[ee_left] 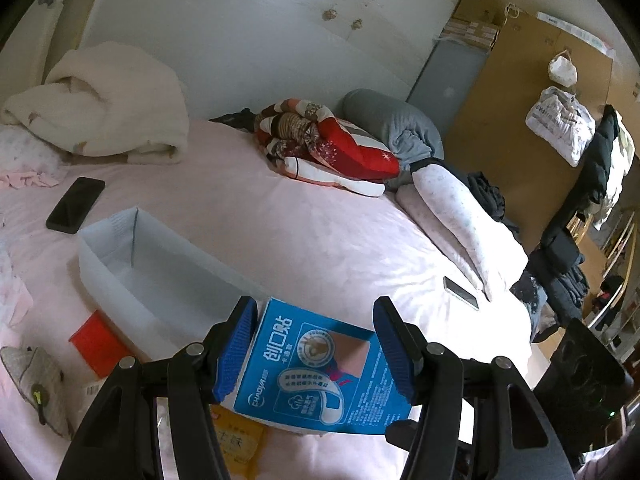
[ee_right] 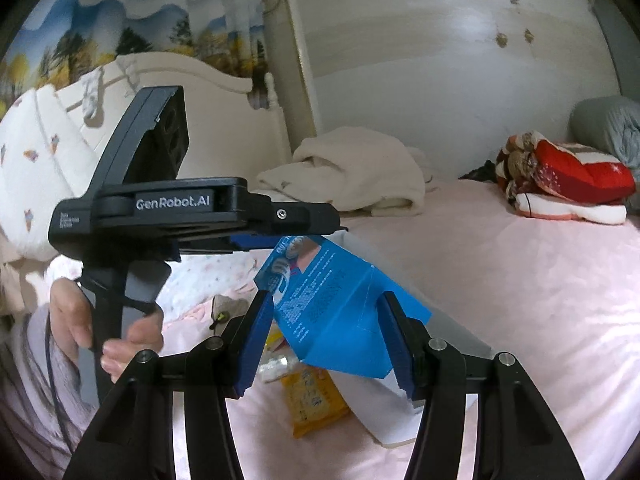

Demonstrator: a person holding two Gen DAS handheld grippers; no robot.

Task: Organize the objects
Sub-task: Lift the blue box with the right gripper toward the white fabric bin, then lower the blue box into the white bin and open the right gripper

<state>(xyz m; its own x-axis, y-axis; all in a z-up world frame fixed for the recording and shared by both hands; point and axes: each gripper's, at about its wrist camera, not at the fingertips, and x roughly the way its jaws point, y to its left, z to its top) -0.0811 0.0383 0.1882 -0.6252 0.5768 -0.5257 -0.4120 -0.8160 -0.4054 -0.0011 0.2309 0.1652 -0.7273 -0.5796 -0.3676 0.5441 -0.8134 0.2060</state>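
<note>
A blue printed cardboard box [ee_left: 316, 364] is held above the pink-sheeted bed [ee_left: 280, 216], gripped from two sides at once. The left hand-held gripper [ee_left: 314, 354] is closed partway on it, and its blue ribbed pads [ee_left: 236, 348] are pressed against two opposite sides of the box. In the right wrist view the same box [ee_right: 328, 312] is seen tilted, and the right hand-held gripper [ee_right: 326, 340] is also closed partway on it, with its pads touching the box on both sides. The black body of the left hand-held gripper [ee_right: 160, 212] is seen there from the side, and a hand [ee_right: 100, 320] is wrapped around its handle.

Below the box, a yellow printed packet [ee_right: 316, 400] is lying on the sheet. A translucent white plastic storage bin [ee_left: 160, 272] is standing on the bed just behind the left pad, and a red box [ee_left: 98, 342] is placed beside its near corner. A black smartphone [ee_left: 76, 204] is lying further back on the sheet, and a second phone [ee_left: 460, 292] is near the pale pillow [ee_left: 452, 220]. A folded cream blanket [ee_left: 116, 100] and a red patterned quilt [ee_left: 328, 144] are resting against the wall side of the bed.
</note>
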